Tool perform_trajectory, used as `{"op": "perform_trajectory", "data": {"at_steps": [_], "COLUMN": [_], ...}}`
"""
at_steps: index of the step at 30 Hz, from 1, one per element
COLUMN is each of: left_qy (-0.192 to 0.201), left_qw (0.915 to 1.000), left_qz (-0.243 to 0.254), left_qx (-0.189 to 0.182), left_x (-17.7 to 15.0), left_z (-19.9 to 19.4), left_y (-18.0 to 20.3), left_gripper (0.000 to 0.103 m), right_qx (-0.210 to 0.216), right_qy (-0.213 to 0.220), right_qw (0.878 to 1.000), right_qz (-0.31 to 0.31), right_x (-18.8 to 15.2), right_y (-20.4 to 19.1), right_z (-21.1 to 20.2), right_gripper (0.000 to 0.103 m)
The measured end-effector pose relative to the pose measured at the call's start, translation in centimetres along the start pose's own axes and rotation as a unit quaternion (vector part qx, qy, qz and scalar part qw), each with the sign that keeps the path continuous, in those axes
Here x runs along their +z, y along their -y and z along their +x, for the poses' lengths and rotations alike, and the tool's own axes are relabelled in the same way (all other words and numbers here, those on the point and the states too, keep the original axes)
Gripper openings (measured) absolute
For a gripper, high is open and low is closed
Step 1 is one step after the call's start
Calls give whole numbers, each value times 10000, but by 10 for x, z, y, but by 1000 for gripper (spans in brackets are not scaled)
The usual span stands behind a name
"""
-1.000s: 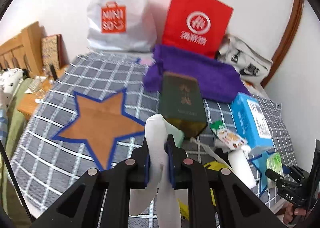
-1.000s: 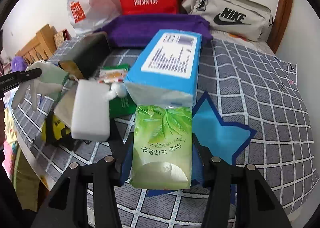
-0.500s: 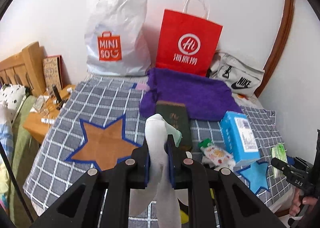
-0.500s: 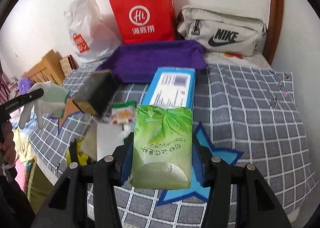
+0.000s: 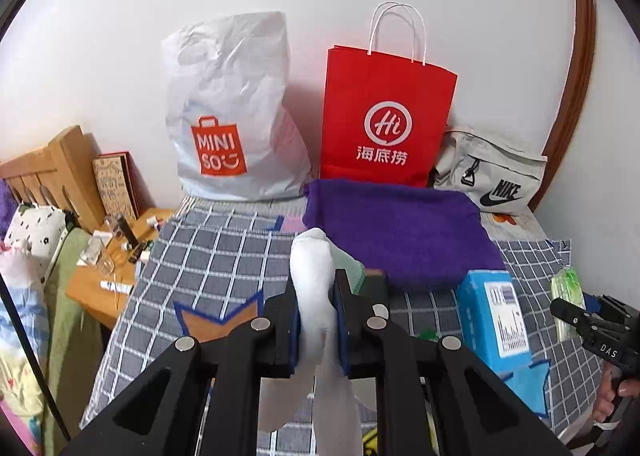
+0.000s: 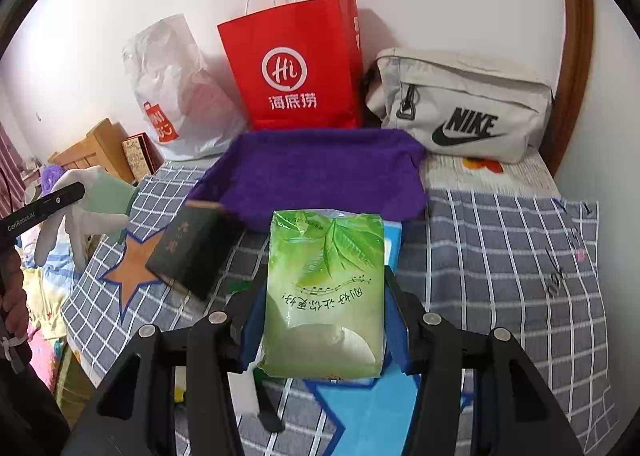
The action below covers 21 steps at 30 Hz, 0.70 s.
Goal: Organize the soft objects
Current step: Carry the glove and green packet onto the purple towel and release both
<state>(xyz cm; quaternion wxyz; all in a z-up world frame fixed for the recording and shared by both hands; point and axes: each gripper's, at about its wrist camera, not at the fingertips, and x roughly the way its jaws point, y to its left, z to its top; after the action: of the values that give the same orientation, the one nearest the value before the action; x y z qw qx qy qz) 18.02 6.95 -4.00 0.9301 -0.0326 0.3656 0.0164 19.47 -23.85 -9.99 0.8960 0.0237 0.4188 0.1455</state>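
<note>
A white wall backs a bed covered with a grey checked spread that bears star patches. The purple towel lies spread at the far end of the bed and serves as the landmark here. Behind the towel, against the wall, stand a white Miniso bag and a red paper bag, and a grey Nike pouch lies behind the towel's right corner. Left of the towel, off the bed, a small wooden tabletop carries small bottles and pens.

In front of the towel, the left tongs are clenched on a white glove with a pale green cuff; its fingers hang down below the pads, clear of the spread. In the right wrist view the glove hangs well left of the towel. The right tongs grasp a green tissue pack by its two long sides, the pack held in front of the towel's near edge, above the bed. A dark green box lies tilted just off the towel's front left corner. A blue box lies in front of the towel's right corner; whether it touches the towel I cannot tell, as the fisheye bends that edge. A hand shows at the right rim of the left wrist view, gripping the right tool's handle.
</note>
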Motion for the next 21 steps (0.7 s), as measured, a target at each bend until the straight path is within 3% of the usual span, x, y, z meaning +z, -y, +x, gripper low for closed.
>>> {"op": "perform_trajectory", "data": {"at_steps": [9,21], "left_qy": [11,-370], "left_qw": [10000,9989], "left_qz": [75,224], "left_qx": [22,-173], "left_x": [36,63], "left_z": [46,142], "left_y": [12,33], "left_gripper": [15,15], "right_qx": [-102,-184], "right_qy": [-4,-214], "right_qw": [9999,9996], "right_qz": [-8,-59], "right_x": [43,83], "right_y": [13,31], "right_z": [41,124], "right_gripper": [51,51]}}
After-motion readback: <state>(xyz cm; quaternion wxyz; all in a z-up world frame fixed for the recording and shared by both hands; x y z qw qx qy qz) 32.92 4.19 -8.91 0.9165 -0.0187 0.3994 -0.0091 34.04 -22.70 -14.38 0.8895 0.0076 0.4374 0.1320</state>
